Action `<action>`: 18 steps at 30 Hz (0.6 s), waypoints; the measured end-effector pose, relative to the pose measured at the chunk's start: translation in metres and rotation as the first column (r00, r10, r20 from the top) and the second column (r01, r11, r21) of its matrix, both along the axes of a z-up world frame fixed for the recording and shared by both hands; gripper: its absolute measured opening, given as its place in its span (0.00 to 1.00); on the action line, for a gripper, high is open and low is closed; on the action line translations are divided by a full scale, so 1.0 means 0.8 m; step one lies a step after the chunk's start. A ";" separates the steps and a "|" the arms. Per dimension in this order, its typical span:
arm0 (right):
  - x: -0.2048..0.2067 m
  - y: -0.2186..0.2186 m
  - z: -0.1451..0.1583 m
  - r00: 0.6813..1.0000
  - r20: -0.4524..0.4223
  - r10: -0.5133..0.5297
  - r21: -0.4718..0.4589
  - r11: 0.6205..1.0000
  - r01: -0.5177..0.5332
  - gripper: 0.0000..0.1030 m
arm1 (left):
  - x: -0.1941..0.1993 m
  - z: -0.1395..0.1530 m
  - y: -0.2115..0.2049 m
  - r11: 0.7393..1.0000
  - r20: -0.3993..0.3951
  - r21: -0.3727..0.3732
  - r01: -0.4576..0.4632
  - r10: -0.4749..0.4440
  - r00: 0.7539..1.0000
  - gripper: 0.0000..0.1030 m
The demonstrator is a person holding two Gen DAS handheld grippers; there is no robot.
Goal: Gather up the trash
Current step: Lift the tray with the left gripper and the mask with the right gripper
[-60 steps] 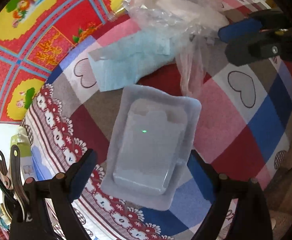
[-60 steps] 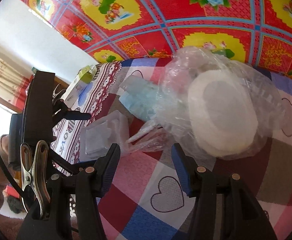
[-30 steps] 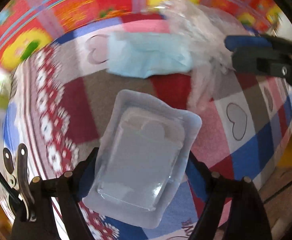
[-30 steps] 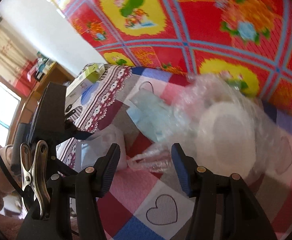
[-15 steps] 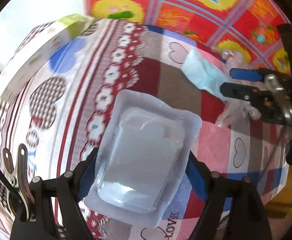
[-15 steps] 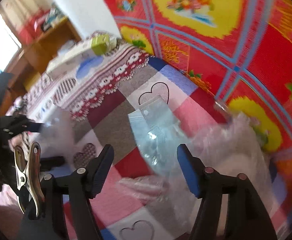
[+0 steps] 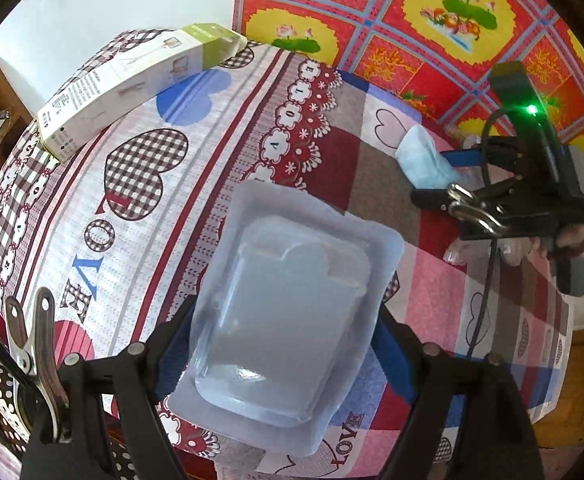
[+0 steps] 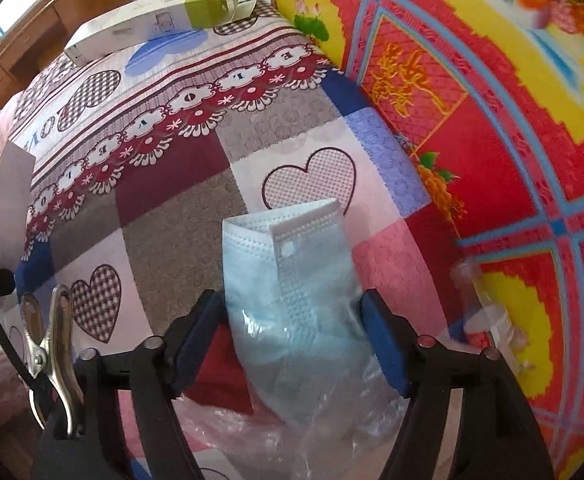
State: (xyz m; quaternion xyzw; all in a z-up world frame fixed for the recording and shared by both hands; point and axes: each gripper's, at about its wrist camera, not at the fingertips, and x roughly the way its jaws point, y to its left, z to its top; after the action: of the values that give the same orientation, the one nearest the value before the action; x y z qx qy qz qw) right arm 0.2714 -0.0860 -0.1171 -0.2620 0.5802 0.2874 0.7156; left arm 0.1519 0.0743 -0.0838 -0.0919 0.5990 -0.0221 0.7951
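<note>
Left gripper (image 7: 288, 354): your fingers clamp the two long edges of a clear plastic blister tray (image 7: 292, 312); jaws spread wide, pads pressed on the tray's flange.
Blister tray: held off the bed, tilted, moulded pocket facing the camera; it looks empty, a glint on its lower corner.
Right gripper (image 8: 292, 338): your jaws are opening, pointed down at the bedspread; a pale blue face mask (image 8: 292, 272) sits between the blue pads. In the right wrist view the left pad stands just beside the mask's edge and the right pad is at its other edge; I cannot tell whether either pad presses on it.
Face mask: lies flat on the brown and pink squares, its folded white band toward the far end; the near end runs under crumpled clear plastic film (image 8: 276, 436).
Plastic film: bunched on the bedspread just below your right jaws, overlapping the mask.
Right gripper, seen from left wrist view (image 7: 443, 178): over the mask (image 7: 423, 158) near the bed's far edge, your hand (image 7: 583, 240) on its grip.
Bedspread (image 7: 140, 208): patchwork with hearts and LOVE lettering.
Cardboard box (image 7: 132, 84): long, white with a green end, lying on the bedspread by the white wall, well apart from both grippers.
Floor mat (image 8: 511, 120): red with yellow flower panels, beside the bed.
</note>
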 end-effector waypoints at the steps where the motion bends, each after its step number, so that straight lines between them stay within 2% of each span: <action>1: 0.003 0.000 -0.001 1.000 -0.009 -0.006 0.004 1.000 0.006 0.71 | 0.002 -0.001 -0.001 1.000 0.001 -0.003 0.000 0.000 1.000 0.82; 5: 0.017 0.001 0.000 0.999 -0.014 -0.035 0.017 0.999 0.036 0.68 | 0.003 -0.003 0.002 1.000 -0.002 -0.008 0.000 0.000 1.000 0.82; 7: 0.022 0.001 0.005 0.998 -0.003 -0.057 0.030 0.998 0.057 0.47 | 0.003 -0.003 0.002 1.000 -0.001 -0.009 0.004 -0.004 1.000 0.82; 9: 0.027 0.003 0.007 0.997 -0.003 -0.074 0.041 0.996 0.074 0.33 | 0.001 -0.001 0.004 1.000 0.002 -0.011 0.008 -0.008 1.000 0.82; 10: 0.027 0.002 0.009 0.996 -0.003 -0.085 0.051 0.995 0.085 0.30 | 0.001 -0.001 0.004 1.000 0.003 -0.012 0.008 -0.008 1.000 0.82; 14: 0.029 0.005 0.019 0.994 0.014 -0.106 0.094 0.990 0.104 0.27 | 0.000 0.002 0.010 1.000 0.009 -0.016 0.007 -0.006 1.000 0.82; 18: 0.018 0.012 0.046 0.991 0.044 -0.126 0.158 0.980 0.118 0.27 | -0.004 0.008 0.017 1.000 0.019 -0.005 0.008 -0.008 1.000 0.82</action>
State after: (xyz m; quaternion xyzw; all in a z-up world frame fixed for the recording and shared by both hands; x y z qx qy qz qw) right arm 0.2859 -0.0765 -0.0801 -0.1770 0.5518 0.2801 0.7653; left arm 0.1490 0.0876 -0.0773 -0.0914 0.5916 -0.0280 0.8005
